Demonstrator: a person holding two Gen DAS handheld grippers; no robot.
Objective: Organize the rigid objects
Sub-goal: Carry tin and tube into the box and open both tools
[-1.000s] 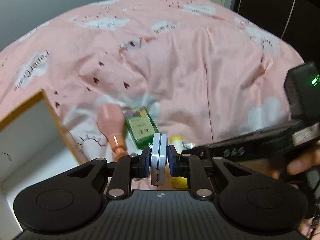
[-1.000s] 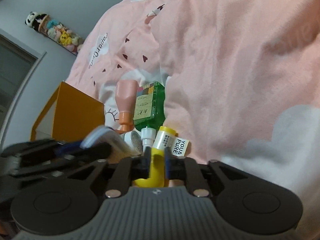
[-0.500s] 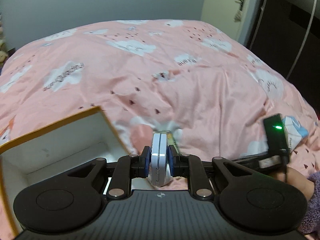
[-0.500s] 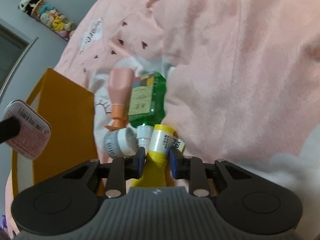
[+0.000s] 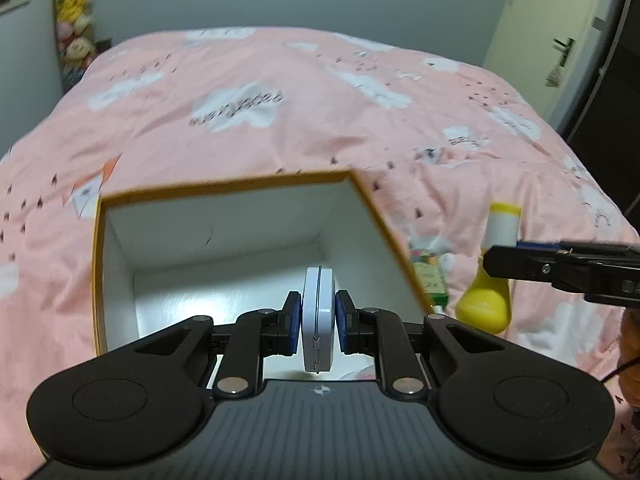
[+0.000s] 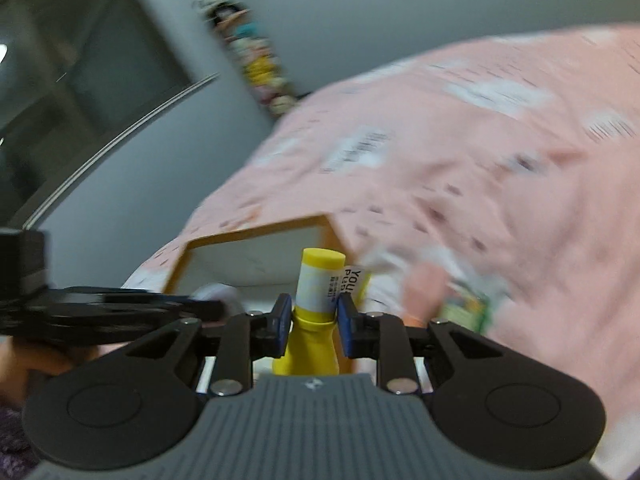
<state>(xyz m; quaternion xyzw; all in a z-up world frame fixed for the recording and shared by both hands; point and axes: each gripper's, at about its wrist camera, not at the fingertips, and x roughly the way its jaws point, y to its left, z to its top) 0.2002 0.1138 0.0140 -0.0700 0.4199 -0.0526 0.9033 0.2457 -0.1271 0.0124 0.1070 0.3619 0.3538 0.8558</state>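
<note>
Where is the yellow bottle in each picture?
Left wrist view: the yellow bottle is at the right edge, held by the right gripper, in the air beside the box.
Right wrist view: bottom centre, between the fingers.
Shared landmark: the orange-rimmed box.

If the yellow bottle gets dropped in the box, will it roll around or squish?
The yellow bottle looks like stiff plastic, so it probably won't squish. Its round belly would likely let it roll or tip on the smooth floor of the box. It seems light: the right gripper lifts it by the neck alone.
</note>
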